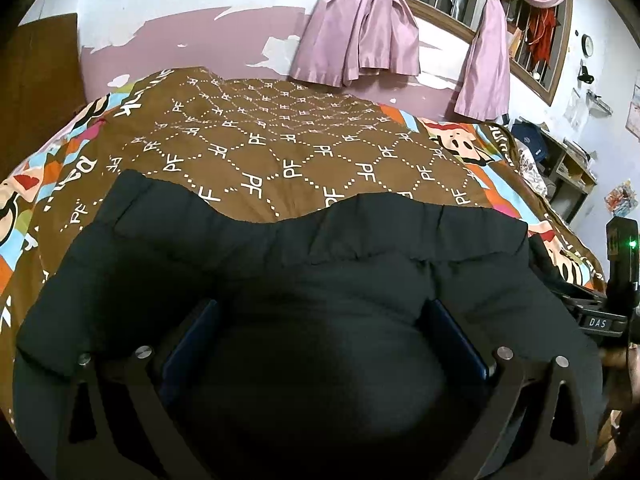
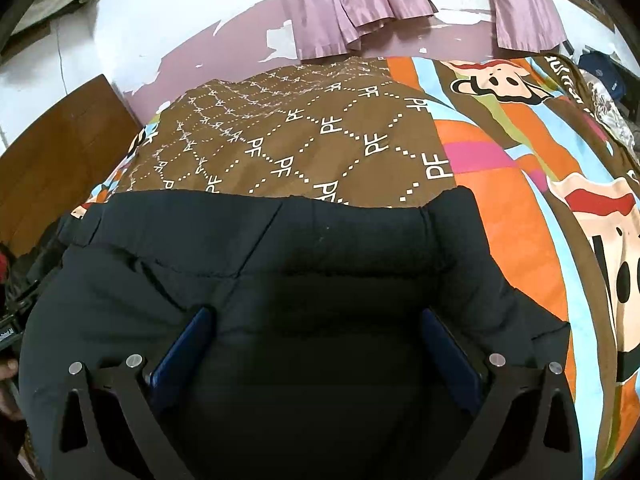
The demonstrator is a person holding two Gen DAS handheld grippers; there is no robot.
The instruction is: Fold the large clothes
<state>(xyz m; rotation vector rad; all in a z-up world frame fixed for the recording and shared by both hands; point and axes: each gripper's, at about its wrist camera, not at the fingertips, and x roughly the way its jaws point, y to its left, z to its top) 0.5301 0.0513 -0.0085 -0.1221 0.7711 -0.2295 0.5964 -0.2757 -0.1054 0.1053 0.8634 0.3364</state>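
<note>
A black padded jacket lies spread on the bed, over the brown patterned bedspread. Both tools sit low over it: the left hand-held gripper and the right hand-held gripper each have their blue fingers spread wide apart, with puffy fabric bulging between them and nothing pinched. My worry is the thickness. If the fingers close on the top layer only, the lower layer could stay behind and the fold come out lopsided; slick padding might also slip free mid-lift.
</note>
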